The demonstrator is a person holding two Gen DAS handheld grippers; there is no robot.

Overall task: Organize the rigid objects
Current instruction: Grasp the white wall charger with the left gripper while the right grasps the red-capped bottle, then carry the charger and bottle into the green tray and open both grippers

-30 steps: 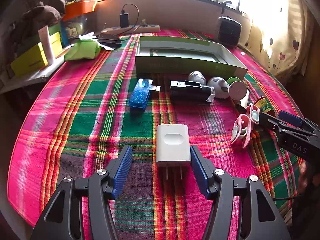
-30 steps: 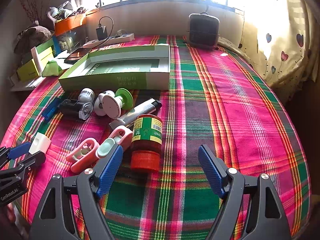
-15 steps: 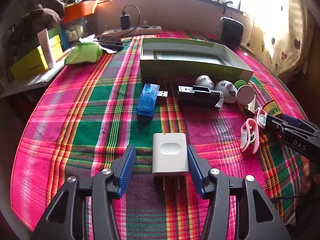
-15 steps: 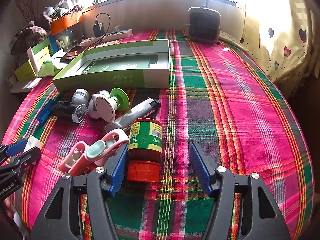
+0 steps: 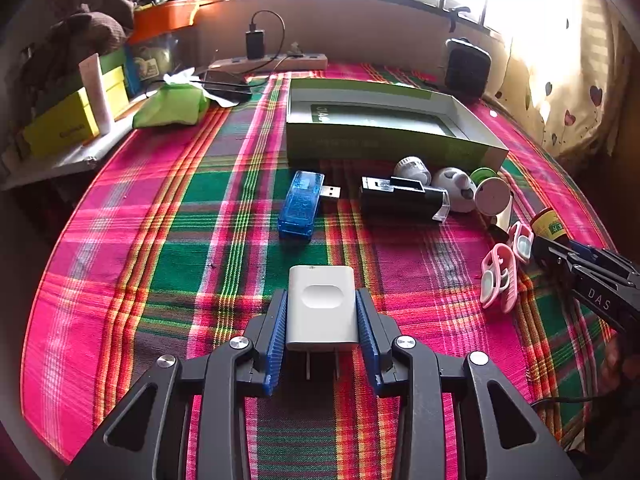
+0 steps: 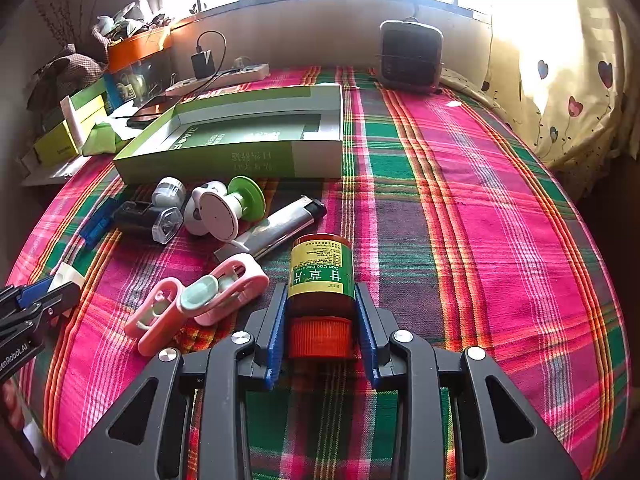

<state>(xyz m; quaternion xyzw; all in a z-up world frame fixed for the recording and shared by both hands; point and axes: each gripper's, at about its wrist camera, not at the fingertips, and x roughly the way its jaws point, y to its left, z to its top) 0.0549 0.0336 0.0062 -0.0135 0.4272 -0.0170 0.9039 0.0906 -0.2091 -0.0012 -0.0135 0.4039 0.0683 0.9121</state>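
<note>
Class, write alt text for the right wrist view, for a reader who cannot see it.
The right hand-held gripper is shut on a brown pill bottle with an orange cap, lying on a plaid tablecloth. Pink clips, a lighter and an open green box lie beyond it to the left.

Both fisheye views sit low and close over the plaid tablecloth (image 5: 168, 240), facing the far window, the left wrist view at the near left and the right wrist view further right, sharing the green box (image 5: 384, 148) (image 6: 240, 160) and the clutter before it.
</note>
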